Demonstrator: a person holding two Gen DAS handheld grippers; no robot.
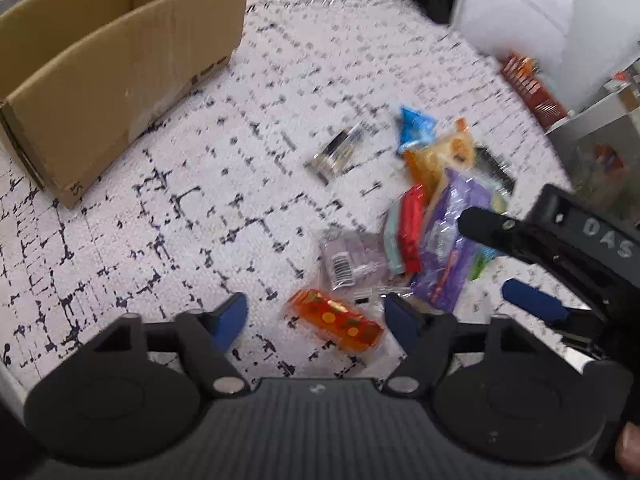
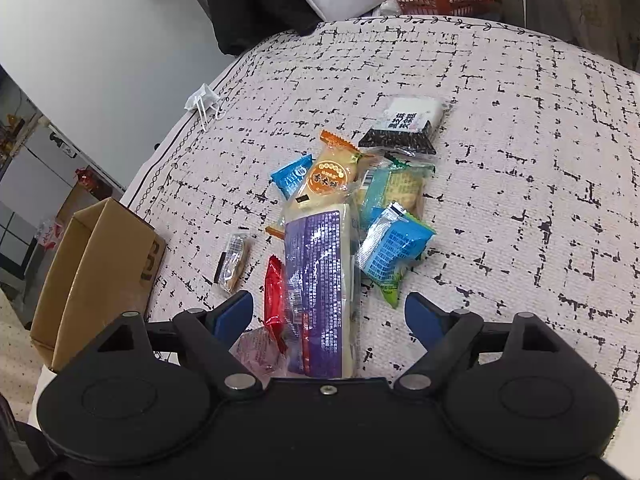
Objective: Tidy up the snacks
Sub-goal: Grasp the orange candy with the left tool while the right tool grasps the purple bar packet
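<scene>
Nothing looks sorted yet, by my reading: the part of the cardboard box (image 1: pixel 120 60) I can see inside holds no packets, and it sits well off to the left and ahead of my left gripper (image 1: pixel 312 316), while the whole pile of snacks lies loose on the patterned cloth (image 2: pixel 520 140). Both of my tools are spread wide and pinching nothing. My right gripper (image 2: pixel 329 312) hangs over the purple packet (image 2: pixel 318 288), which lies between its fingers and looks like the one to take first (my guess from the framing). Its long axis runs straight away from me, roughly in line with the fingers, its far end pointing toward the orange biscuit pack (image 2: pixel 328 178) ahead. A red packet (image 2: pixel 274 300) lies just beside it on the left, nearly parallel, and a blue-green packet (image 2: pixel 394 254) sits ahead to the right. The small orange packet (image 1: pixel 334 322) lies between my left fingers, angled across them.
</scene>
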